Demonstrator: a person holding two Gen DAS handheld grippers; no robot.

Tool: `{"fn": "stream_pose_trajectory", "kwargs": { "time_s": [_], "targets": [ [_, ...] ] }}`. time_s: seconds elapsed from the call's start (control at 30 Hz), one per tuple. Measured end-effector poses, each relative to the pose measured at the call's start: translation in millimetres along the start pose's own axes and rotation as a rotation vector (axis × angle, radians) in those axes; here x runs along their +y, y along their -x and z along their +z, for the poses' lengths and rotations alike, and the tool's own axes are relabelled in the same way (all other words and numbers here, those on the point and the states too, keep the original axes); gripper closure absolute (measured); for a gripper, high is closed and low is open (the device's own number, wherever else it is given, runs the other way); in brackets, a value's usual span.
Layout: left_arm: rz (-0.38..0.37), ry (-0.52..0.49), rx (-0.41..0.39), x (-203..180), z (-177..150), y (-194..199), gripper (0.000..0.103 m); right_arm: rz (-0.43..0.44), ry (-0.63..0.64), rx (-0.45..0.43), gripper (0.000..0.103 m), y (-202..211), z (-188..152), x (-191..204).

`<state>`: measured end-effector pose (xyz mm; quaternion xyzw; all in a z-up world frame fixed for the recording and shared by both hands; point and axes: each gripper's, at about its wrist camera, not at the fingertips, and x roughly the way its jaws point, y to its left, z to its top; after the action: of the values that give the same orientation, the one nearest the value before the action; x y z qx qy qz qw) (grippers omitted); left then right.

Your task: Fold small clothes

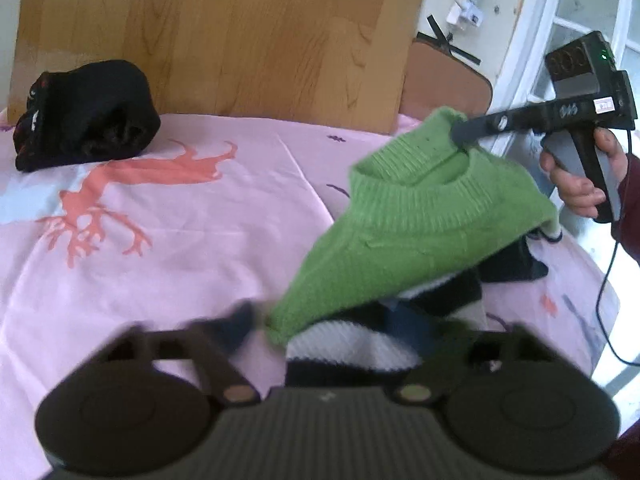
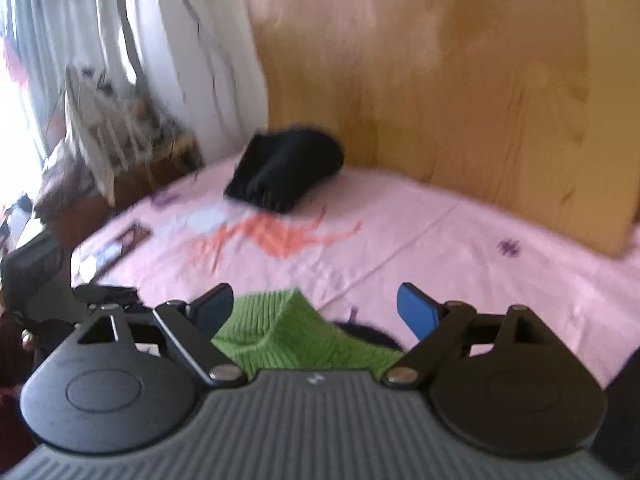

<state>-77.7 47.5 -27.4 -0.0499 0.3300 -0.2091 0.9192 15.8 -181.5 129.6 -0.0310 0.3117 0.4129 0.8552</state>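
- Left wrist view: the bed's pink sheet (image 1: pixel 192 248) runs flat and bare from the middle out to the left edge, so the widest free room lies there.
- A wooden headboard (image 1: pixel 224 40) closes the far side. A black bundle (image 1: pixel 84 116) sits against it at the far left, well apart from both tools.
- On the right the sheet curves down at the bed's edge, where a cable (image 1: pixel 604 292) hangs.
- The green sweater (image 1: pixel 420 232) lies right of centre on a striped garment (image 1: pixel 348 344), with a dark garment (image 1: pixel 516 264) just behind. Its collar end is raised and its lower corner points toward the camera.
- The left hand-held gripper (image 1: pixel 348 328) has its jaws apart. The sweater's lower corner and the striped garment lie between them. The left finger (image 1: pixel 236 320) is just beside the corner; the other finger is blurred.
- A hand (image 1: pixel 576 176) holds the right hand-held gripper (image 1: pixel 464 136) at the sweater's collar.
- Right wrist view: the jaws stand wide apart, with the sweater's ribbed edge low between them. Neither pad presses on it. Bare sheet lies ahead up to the black bundle.
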Motion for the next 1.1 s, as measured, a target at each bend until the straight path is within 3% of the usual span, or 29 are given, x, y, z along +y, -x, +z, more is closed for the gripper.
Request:
{"fn": "stream_pose_trajectory", "kwargs": {
  "time_s": [0.03, 0.1, 0.13, 0.17, 0.27, 0.4, 0.6, 0.73, 0.9, 1.0, 1.1],
  "targets": [
    [0.024, -0.003, 0.002, -1, 1, 0, 0.064, 0.017, -0.001, 0.046, 0.021, 1, -5, -11],
    [0.030, 0.024, 0.000, 3, 5, 1, 0.078, 0.000, 0.011, 0.086, 0.057, 2, -17, -9],
    [0.032, 0.043, -0.002, 5, 7, 1, 0.088, -0.031, 0.016, 0.068, 0.067, 7, -20, -7],
    [0.043, 0.050, -0.007, 6, 10, 2, 0.090, -0.068, 0.013, 0.039, 0.077, 16, -25, -2],
    [0.094, 0.031, -0.073, -3, 28, 10, 0.090, -0.129, 0.000, -0.055, 0.084, 48, -39, 17],
    [0.139, 0.003, -0.266, -21, 60, 47, 0.091, -0.301, 0.086, -0.177, 0.085, 87, -38, 56],
    [0.128, -0.012, -0.589, -54, 119, 139, 0.091, -0.500, 0.244, -0.536, 0.086, 162, -15, 121],
    [0.121, -0.039, -0.736, -79, 154, 196, 0.091, -0.558, 0.279, -0.745, 0.086, 202, 2, 153],
    [0.158, -0.143, -0.960, -125, 178, 261, 0.091, -0.580, 0.322, -0.960, 0.086, 255, 21, 175],
    [0.192, -0.210, -1.037, -151, 186, 282, 0.091, -0.595, 0.338, -1.030, 0.086, 280, 38, 176],
    [0.229, -0.249, -1.064, -163, 190, 284, 0.091, -0.602, 0.335, -1.040, 0.086, 288, 49, 172]
  ]
}}
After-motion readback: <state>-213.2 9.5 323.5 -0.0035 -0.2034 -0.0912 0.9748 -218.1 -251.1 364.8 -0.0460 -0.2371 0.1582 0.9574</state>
